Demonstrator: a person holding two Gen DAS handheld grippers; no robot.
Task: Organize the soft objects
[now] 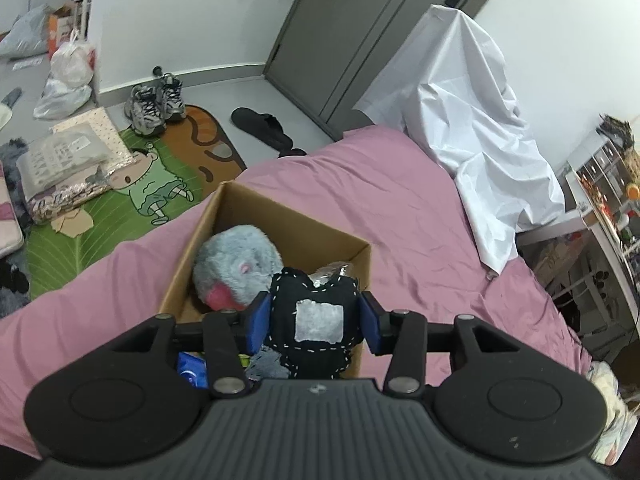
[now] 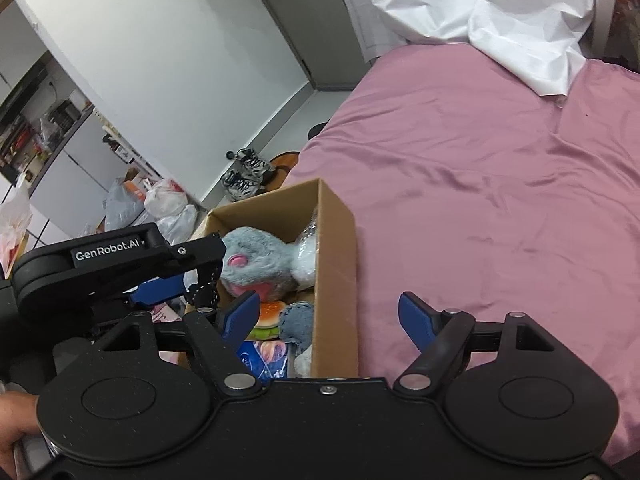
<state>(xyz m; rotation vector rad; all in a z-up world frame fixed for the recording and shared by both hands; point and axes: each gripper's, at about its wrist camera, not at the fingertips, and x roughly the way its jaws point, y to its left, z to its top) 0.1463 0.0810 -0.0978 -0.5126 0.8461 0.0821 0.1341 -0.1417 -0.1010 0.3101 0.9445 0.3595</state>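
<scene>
An open cardboard box stands on the pink bed. Inside lie a grey plush with a pink mouth, a plastic-wrapped item and a blue packet. My left gripper hovers over the near end of the box, its blue pads against both sides of a black stitched soft toy with a grey patch. In the right wrist view my right gripper stands open astride the right wall of the box, holding nothing. A burger toy and a grey-blue stitched toy lie in the box below it. The left gripper is at the left.
The pink sheet spreads wide to the right of the box. A white cloth drapes the far end of the bed. On the floor to the left are a cartoon mat, sneakers, a black slipper and plastic bags. A hand grips a handle.
</scene>
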